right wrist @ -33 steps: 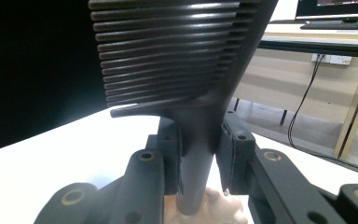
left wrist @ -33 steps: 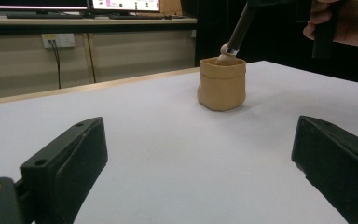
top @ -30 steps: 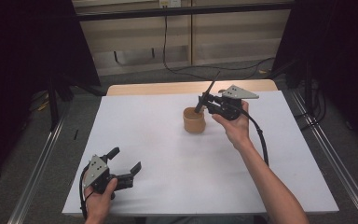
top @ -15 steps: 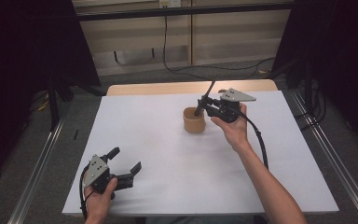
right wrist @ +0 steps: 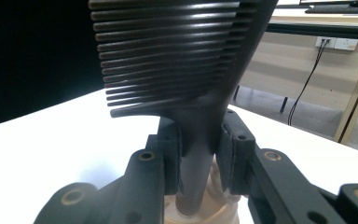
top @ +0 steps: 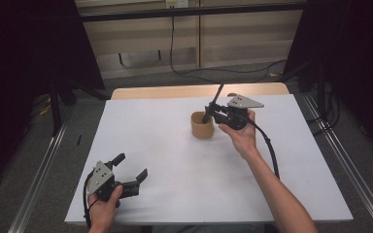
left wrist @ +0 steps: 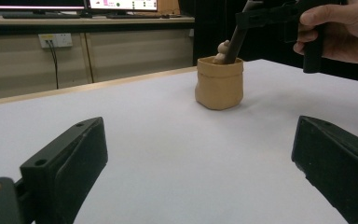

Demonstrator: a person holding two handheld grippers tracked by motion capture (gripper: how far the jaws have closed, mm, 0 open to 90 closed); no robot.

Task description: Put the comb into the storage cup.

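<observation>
At the near left corner of the white table (top: pixel 175 160), the left gripper (top: pixel 131 170) rests in the person's hand with its jaws spread wide and nothing between them. Farther off, right of centre, stands a tan cup (top: pixel 202 125). Just beyond and above it, the right gripper (top: pixel 210 110) clamps the handle of a black comb (right wrist: pixel 182 60), whose lower end dips into the cup.
</observation>
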